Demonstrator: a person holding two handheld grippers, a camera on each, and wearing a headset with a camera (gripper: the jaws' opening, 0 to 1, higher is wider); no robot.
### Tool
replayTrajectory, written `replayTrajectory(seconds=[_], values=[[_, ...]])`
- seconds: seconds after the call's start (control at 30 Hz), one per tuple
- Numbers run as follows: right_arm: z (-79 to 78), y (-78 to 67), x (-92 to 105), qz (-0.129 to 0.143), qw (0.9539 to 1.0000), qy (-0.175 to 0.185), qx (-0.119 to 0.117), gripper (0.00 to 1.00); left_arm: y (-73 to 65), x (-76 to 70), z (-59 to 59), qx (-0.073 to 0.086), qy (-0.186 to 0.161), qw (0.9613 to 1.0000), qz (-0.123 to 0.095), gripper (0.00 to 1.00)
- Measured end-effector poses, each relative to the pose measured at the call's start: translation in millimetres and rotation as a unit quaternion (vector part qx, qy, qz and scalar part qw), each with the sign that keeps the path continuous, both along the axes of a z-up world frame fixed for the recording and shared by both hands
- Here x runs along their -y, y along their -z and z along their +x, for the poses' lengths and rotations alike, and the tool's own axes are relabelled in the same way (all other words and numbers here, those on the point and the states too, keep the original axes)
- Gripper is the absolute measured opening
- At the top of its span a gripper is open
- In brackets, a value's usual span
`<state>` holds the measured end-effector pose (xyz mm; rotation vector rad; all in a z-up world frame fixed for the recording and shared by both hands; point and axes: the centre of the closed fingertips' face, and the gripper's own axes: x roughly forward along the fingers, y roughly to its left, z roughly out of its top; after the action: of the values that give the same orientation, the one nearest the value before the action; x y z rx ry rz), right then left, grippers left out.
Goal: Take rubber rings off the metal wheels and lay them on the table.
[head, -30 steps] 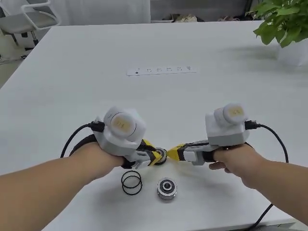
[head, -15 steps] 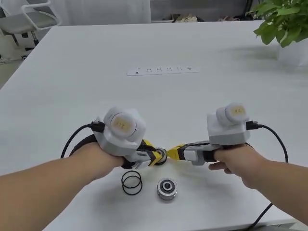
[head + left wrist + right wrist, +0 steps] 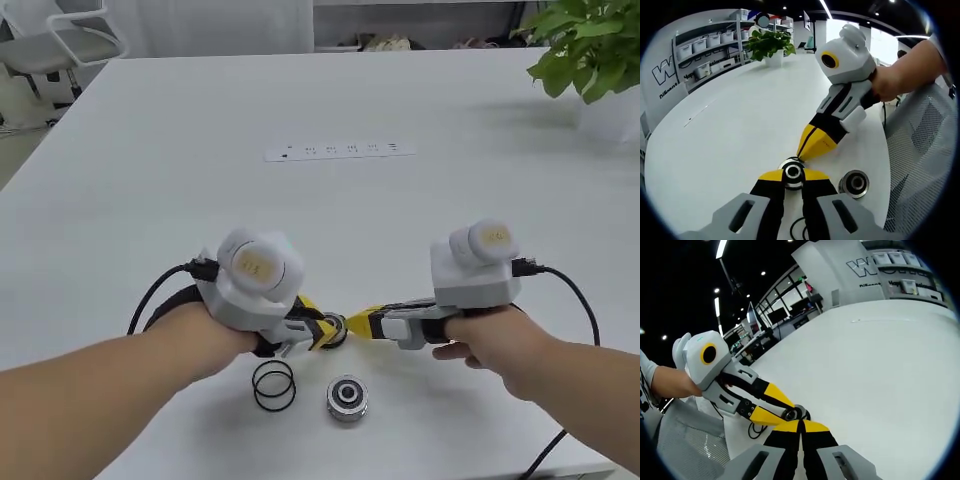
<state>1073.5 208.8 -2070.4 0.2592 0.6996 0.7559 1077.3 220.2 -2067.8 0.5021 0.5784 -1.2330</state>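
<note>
My left gripper (image 3: 326, 332) (image 3: 792, 175) is shut on a small metal wheel (image 3: 334, 327) (image 3: 792, 172) (image 3: 792, 413), held just above the white table (image 3: 330, 210). My right gripper (image 3: 357, 322) (image 3: 801, 424) comes in from the other side. Its yellow tips are shut at the wheel's rim and seem to pinch the black rubber ring (image 3: 806, 415) there. It also enters the left gripper view as the right gripper (image 3: 801, 152). Two loose rubber rings (image 3: 273, 385) lie overlapped on the table in front of the left hand. A second wheel (image 3: 346, 394) (image 3: 854, 183) lies beside them.
A white power strip (image 3: 340, 151) lies mid-table. A potted plant (image 3: 585, 50) stands at the far right corner. Black cables (image 3: 160, 280) trail from both grippers. The near table edge runs close behind the rings and the second wheel. Chairs stand at the far left.
Both grippers stay together at the wheel; only the head view has shifted a little.
</note>
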Motion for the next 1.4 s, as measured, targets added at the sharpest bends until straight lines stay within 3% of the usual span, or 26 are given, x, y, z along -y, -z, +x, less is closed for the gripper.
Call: replayTrajectory(seconds=[0.57,0.67,0.73,0.77,0.8,0.83,0.87,0.9,0.93,1.03,1.4], values=[[-1.6,-3.5,-6.9,0.007,0.9999,-0.008,-0.001,0.00,0.2,-0.4,-0.1,0.002,-0.003,1.0000,0.002,0.08],[-2.6,-5.8,-12.0,0.012,0.9998,-0.013,0.000,0.00,0.3,-0.5,0.0,0.002,-0.002,1.0000,0.002,0.08],[-3.2,-12.9,-20.5,0.036,0.9992,-0.019,0.005,0.00,0.4,-0.6,-0.2,0.002,-0.002,1.0000,0.002,0.08],[-3.3,-13.4,-21.2,0.036,0.9992,-0.018,0.001,0.00,0.3,-0.7,-0.4,0.001,-0.001,1.0000,0.002,0.08],[-2.9,-12.0,-19.9,0.018,0.9995,-0.025,0.012,0.00,0.3,-0.9,-0.3,0.001,-0.002,1.0000,0.001,0.08],[-4.0,-16.7,-23.1,0.038,0.9988,-0.027,0.013,0.00,0.3,-0.9,-0.2,0.002,-0.002,1.0000,0.001,0.08],[-5.9,-20.5,-25.5,0.065,0.9976,-0.021,-0.004,0.00,0.3,-0.8,-0.2,0.002,-0.002,1.0000,0.001,0.08],[-3.4,-21.6,-26.2,0.066,0.9977,-0.015,0.001,0.00,0.2,-0.7,-0.3,0.002,-0.002,1.0000,0.001,0.08],[-3.8,-19.2,-25.3,0.046,0.9986,-0.023,0.013,0.00,0.2,-0.7,-0.4,0.002,-0.002,1.0000,0.001,0.08],[-3.3,-18.4,-23.8,0.052,0.9984,-0.020,0.008,0.00,0.3,-0.8,-0.2,0.002,-0.003,1.0000,0.001,0.08],[0.3,-12.4,-11.9,0.030,0.9994,-0.010,0.015,0.00,-0.4,-0.7,-0.9,0.008,-0.003,1.0000,0.001,0.08]])
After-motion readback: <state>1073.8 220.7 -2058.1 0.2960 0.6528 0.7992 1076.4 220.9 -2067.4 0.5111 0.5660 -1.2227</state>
